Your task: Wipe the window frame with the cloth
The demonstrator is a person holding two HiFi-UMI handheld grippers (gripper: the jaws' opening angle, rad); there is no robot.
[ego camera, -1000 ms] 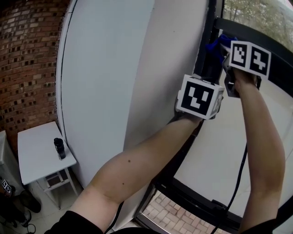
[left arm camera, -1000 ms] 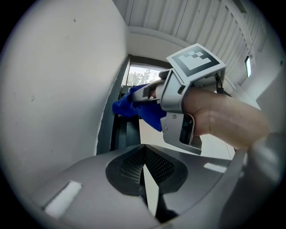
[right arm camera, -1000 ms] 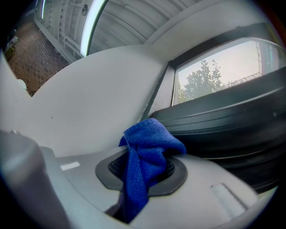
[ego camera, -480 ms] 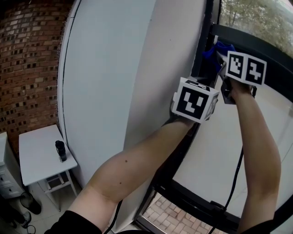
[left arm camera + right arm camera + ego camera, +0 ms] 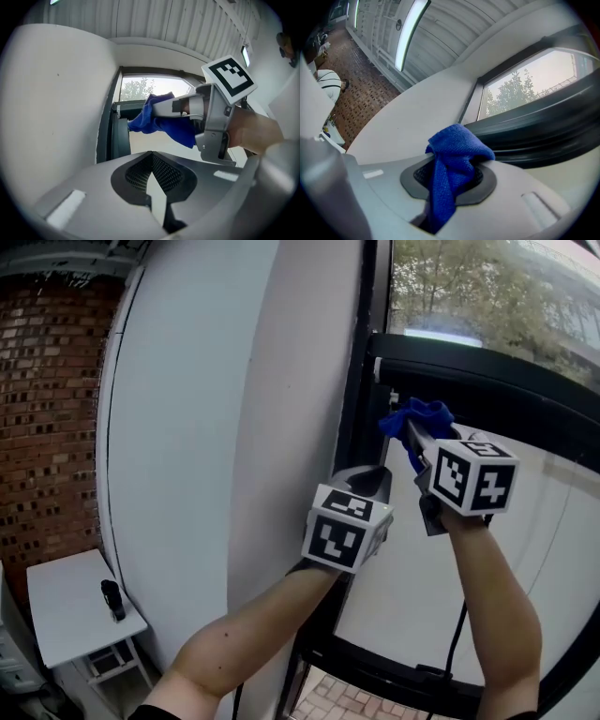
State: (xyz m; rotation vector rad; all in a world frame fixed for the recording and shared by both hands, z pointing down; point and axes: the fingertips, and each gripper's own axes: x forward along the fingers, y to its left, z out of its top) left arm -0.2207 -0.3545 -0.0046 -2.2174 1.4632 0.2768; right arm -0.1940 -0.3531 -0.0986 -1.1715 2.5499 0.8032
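Head view: right gripper (image 5: 410, 430) has carried the cloth (image 5: 418, 416) lower, beneath the frame (image 5: 469, 357) crossbar; the wipe is probably mid-stroke.
Left gripper view: left gripper (image 5: 152, 157) fingers clenched, empty.
Right gripper view: fingers grasp the cloth, near the frame.

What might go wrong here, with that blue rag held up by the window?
The cloth is pinched as a loose bunch in the right gripper, so dragging it along the black window frame might tug it out. The bunch covers little beyond the jaw tips, so the hard jaws may scrape the frame. The left gripper, shut and empty, sits close beside the right one and might bump it.
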